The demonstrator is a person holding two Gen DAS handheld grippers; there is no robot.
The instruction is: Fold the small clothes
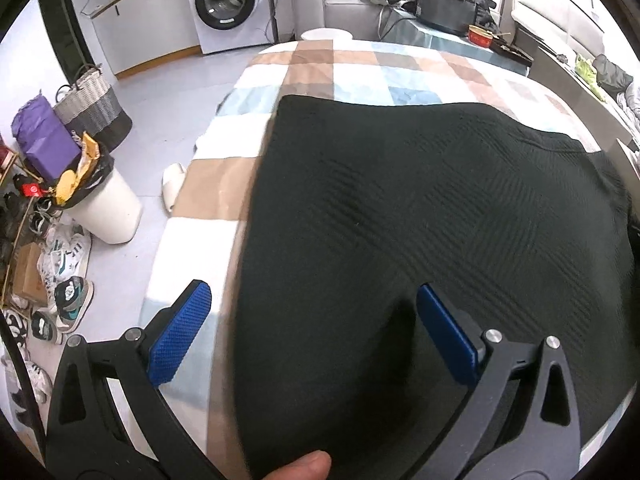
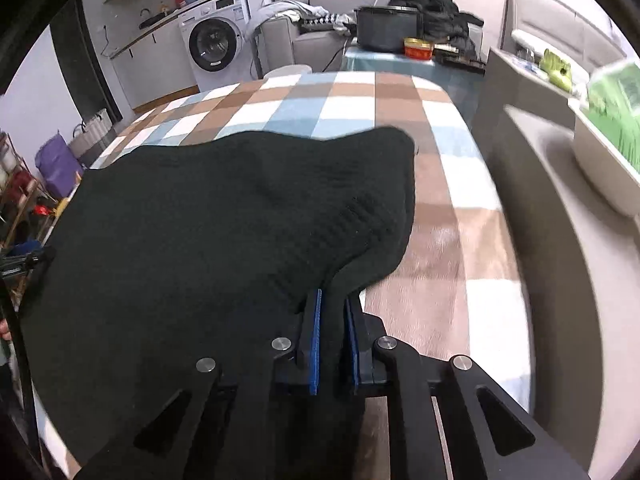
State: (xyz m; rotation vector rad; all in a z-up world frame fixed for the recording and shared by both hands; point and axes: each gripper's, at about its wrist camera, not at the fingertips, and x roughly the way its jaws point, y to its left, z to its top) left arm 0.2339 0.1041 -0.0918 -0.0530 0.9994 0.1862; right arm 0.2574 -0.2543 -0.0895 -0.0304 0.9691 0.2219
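Centrally, a black knitted garment [image 1: 420,208] lies spread on a table covered by a checked cloth [image 1: 340,68] of brown, blue and white squares. From the left wrist camera, the garment fills most of the near and right part of the tabletop, its far edge running straight across the checks and its left edge close to the table's left side.

Left gripper [image 1: 312,312]: jaws stand wide apart above the garment, the left blue pad [image 1: 180,332] over the table's left margin, the right blue pad over the knit; nothing is pressed between them. A fingertip [image 1: 304,466] shows at the near edge of this view.

Right gripper [image 2: 332,340]: jaws drawn together on a fold of the garment [image 2: 224,216] at its near right corner, the dark fabric pinched between the two blue pads and draped over the left finger. From this pinch the cloth rises in a rounded hump toward the far right, with bare checked cloth [image 2: 452,240] to its right.

Surroundings: a washing machine [image 1: 226,4] stands at the far left; a white waste bin [image 1: 104,208] and scattered shoes [image 1: 68,300] lie on the floor at left; a red bowl [image 2: 418,47] sits on a far side table.
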